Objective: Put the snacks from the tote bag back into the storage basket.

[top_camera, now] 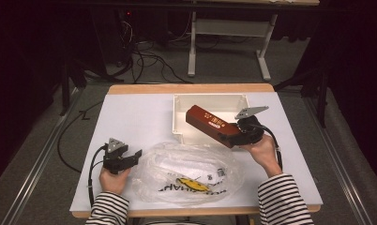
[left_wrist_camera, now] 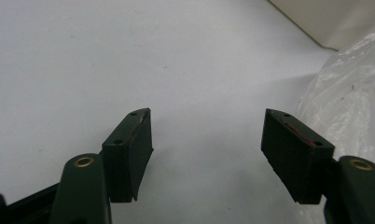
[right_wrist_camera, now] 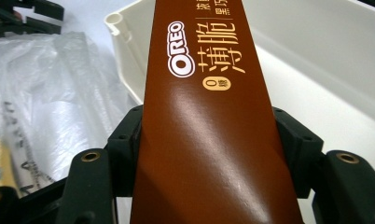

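The right gripper [top_camera: 234,136] clamps one end of the brown Oreo box [top_camera: 210,123], which slants over the white bin [top_camera: 179,105] near the table's [top_camera: 130,112] far right edge. The left gripper [top_camera: 128,158] stands wide and empty by the plastic bag [top_camera: 186,171]. The long carton looks light, stiff and glossy, so an end grip may let it droop or slip; holding nearer the middle would be steadier.

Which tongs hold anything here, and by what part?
The right tongs grip the brown biscuit box across its two long sides near one end, over the white bin. The left tongs stand open, holding nothing.
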{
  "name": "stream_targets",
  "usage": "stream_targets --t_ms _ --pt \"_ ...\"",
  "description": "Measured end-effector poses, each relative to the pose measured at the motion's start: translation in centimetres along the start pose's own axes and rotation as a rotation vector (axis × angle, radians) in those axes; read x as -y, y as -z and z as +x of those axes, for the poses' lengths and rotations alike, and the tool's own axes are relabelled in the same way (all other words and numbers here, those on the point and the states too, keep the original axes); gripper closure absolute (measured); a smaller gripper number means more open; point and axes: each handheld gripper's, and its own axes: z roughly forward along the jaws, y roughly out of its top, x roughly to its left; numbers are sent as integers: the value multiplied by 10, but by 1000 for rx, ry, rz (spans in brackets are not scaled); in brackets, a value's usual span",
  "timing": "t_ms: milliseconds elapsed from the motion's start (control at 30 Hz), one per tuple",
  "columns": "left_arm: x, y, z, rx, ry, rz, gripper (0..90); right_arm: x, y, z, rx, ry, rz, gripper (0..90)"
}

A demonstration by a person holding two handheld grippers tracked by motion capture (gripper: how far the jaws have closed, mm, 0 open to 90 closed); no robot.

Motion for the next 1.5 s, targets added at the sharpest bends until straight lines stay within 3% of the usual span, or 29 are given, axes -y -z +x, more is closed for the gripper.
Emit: stream_targets --t_ms 700,1200,1500 --pt "0 0 0 -2 0 2 340 1 -34 -23 70 -67 69 383" --pt "0 0 -1 -4 -4 4 339 2 -58 -28 109 -63 132 380" --pt "0 -1 -1 -4 -5 4 339 3 -68 -32 125 -47 136 375"
